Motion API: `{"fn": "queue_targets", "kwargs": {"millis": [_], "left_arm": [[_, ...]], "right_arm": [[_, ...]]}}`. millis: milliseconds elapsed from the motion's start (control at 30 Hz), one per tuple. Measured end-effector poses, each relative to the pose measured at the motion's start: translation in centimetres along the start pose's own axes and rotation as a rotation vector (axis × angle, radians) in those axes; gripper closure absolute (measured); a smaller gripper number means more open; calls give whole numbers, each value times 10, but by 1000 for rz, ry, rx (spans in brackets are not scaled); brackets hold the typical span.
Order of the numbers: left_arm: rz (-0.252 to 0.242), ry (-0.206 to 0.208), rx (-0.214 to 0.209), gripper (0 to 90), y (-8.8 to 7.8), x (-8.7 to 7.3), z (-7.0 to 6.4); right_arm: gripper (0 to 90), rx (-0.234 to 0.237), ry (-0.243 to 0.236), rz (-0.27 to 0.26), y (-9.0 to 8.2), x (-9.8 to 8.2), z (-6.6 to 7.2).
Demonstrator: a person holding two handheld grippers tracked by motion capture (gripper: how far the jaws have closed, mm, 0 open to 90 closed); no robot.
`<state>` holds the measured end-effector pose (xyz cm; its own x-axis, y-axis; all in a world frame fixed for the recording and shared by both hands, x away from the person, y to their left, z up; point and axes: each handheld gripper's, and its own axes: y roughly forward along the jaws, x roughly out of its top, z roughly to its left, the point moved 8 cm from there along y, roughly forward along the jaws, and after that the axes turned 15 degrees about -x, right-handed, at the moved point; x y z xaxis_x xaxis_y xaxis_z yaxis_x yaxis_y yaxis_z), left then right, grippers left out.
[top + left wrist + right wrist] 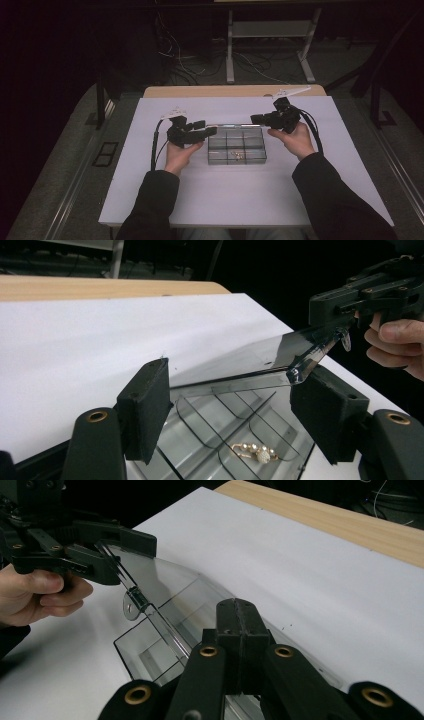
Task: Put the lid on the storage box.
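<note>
Clear compartment box [237,145] sits mid-table. Right gripper [256,119] jaws are clenched on the raised lid's [260,357] edge; left gripper [235,412] jaws stand released, straddling the lid's opposite edge.

Dim room, bright white tabletop, perhaps lit from overhead.
</note>
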<state>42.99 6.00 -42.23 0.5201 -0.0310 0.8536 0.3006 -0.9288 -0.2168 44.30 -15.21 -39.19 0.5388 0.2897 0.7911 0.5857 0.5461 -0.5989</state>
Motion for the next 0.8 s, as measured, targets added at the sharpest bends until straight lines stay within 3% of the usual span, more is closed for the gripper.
{"fn": "queue_targets", "kwargs": {"millis": [800], "left_arm": [[62, -43, 3, 305, -6, -36, -2]], "right_arm": [[892, 44, 19, 15, 8, -29, 9]]}}
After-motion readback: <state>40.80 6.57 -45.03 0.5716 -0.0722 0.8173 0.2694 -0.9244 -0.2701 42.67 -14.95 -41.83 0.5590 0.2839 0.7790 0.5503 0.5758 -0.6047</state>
